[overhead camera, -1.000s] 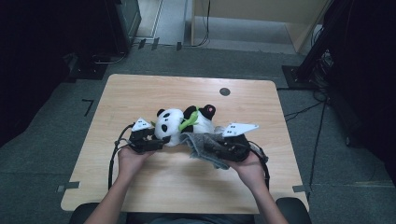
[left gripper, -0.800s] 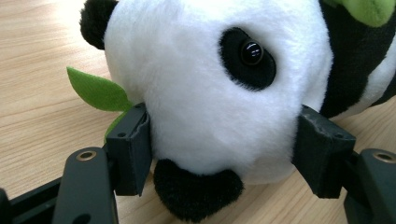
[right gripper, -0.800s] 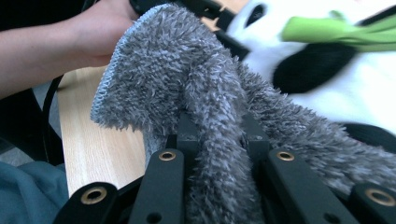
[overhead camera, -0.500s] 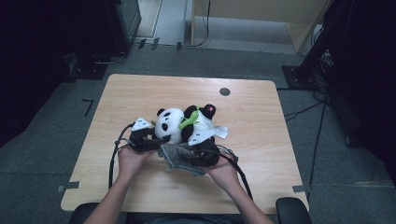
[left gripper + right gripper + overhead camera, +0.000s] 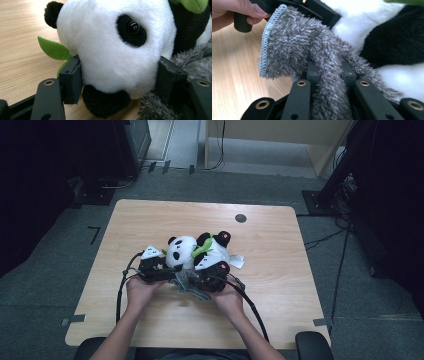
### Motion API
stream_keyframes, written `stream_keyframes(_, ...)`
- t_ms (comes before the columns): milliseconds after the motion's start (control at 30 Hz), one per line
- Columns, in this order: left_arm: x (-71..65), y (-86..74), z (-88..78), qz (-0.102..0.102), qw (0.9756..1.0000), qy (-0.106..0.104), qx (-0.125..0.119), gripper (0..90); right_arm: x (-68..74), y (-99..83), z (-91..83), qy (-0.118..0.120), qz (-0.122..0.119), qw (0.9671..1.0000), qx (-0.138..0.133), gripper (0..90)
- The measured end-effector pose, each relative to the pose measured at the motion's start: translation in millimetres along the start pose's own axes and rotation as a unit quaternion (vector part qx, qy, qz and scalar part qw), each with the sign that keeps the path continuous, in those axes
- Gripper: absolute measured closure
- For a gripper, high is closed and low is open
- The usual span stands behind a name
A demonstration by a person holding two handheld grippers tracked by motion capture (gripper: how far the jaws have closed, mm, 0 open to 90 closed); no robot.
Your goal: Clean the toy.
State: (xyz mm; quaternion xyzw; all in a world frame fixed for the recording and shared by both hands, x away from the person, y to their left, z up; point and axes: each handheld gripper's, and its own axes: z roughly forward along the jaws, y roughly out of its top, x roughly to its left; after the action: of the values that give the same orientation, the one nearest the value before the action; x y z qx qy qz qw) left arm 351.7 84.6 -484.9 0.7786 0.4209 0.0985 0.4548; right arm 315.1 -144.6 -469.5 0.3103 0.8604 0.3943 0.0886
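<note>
Right now the grey cloth (image 5: 294, 57) is the thing you are working with, and it sits bunched at the near side of the plush panda (image 5: 197, 252), low against its white belly and just above the wooden table (image 5: 280, 270). In the right gripper view a fold of that fluffy cloth runs straight down between the two black jaws, which are pressed together on it, so your right gripper (image 5: 212, 275) is pinching the cloth firmly; that is why the rest of it hangs loose to one side, its stitched blue edge free in the air rather than lying flat.

Your left gripper (image 5: 117, 75) stands on the other side of the job. Its jaws are spread fairly wide around the panda's head, one pad (image 5: 72, 80) against each cheek of the white fur, and the plush bulges a little between them, so I judge it as a steadying hold that keeps the toy from sliding while the cloth works against it.

Both your hands rest close together near the table's front half, with the panda lying on its side just beyond them, a green leaf (image 5: 52, 48) poking out beside its head. The cables trail back toward you, well clear of the toy.
</note>
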Motion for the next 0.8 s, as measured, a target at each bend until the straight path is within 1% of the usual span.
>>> stream_keyframes(167,-0.1,-0.4,-0.2,0.003,1.0000,0.000,0.001,31.7,0.4,-4.7,-5.5,-0.006,0.006,0.9999,-0.013,76.3)
stream_keyframes(233,-0.2,-0.9,-0.5,0.005,1.0000,0.000,0.002,31.7,0.5,-9.4,-9.9,-0.011,0.014,0.9996,-0.021,76.3)
stream_keyframes(267,-0.2,-0.9,-0.5,0.005,1.0000,0.000,0.002,31.7,0.5,-9.4,-9.9,-0.011,0.014,0.9996,-0.021,76.3)
stream_keyframes(333,-0.1,-1.2,-0.5,0.005,1.0000,0.000,0.001,31.7,1.8,-15.9,-14.2,-0.023,0.019,0.9991,-0.029,76.4)
stream_keyframes(400,0.1,-1.2,-0.4,0.005,1.0000,-0.001,0.001,31.7,1.7,-18.1,-15.6,-0.027,0.019,0.9990,-0.031,76.4)
stream_keyframes(467,0.2,-1.1,-0.4,0.004,1.0000,-0.001,0.001,31.7,1.2,-22.2,-19.4,-0.032,0.022,0.9987,-0.033,76.4)
stream_keyframes(500,0.3,-1.1,-0.4,0.003,1.0000,-0.002,0.001,31.8,0.0,-26.7,-25.4,-0.038,0.026,0.9982,-0.037,76.4)
stream_keyframes(667,1.7,-0.6,-0.3,0.001,1.0000,-0.005,0.003,31.8,-3.3,-35.2,-35.9,-0.043,0.039,0.9973,-0.045,76.5)
stream_keyframes(733,2.3,-0.1,-0.2,-0.001,1.0000,-0.007,0.005,31.8,-6.1,-43.4,-42.9,-0.050,0.050,0.9963,-0.048,76.4)
stream_keyframes(800,2.5,0.2,-0.1,-0.003,1.0000,-0.007,0.006,31.9,-7.2,-46.6,-45.7,-0.055,0.052,0.9959,-0.050,76.4)
